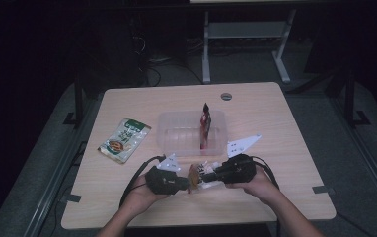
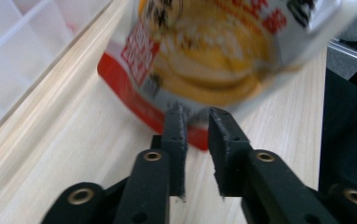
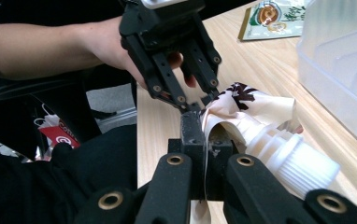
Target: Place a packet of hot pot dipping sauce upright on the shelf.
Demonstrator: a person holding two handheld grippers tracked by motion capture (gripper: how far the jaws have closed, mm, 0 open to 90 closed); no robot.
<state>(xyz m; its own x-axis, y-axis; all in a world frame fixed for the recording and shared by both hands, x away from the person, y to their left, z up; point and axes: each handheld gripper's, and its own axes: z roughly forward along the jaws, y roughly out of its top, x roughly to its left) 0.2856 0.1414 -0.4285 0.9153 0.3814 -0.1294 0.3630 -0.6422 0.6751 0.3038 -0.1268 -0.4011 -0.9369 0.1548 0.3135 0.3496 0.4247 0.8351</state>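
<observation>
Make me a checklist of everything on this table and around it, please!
Surface: pale wooden table, with a round grey cap near its far edge.
Job's things: spouted pouch near the front edge, between the two grippers.
Clutter: clear plastic bin holding an upright red packet; green snack packet lying flat at the left.
Grippers: right gripper jaws shut on the pouch's edge; left gripper jaws slightly apart at the pouch's bottom edge.
Cables: black cable trailing from the left gripper, another from the right.
Surroundings: dark room, white frame legs behind the table.
</observation>
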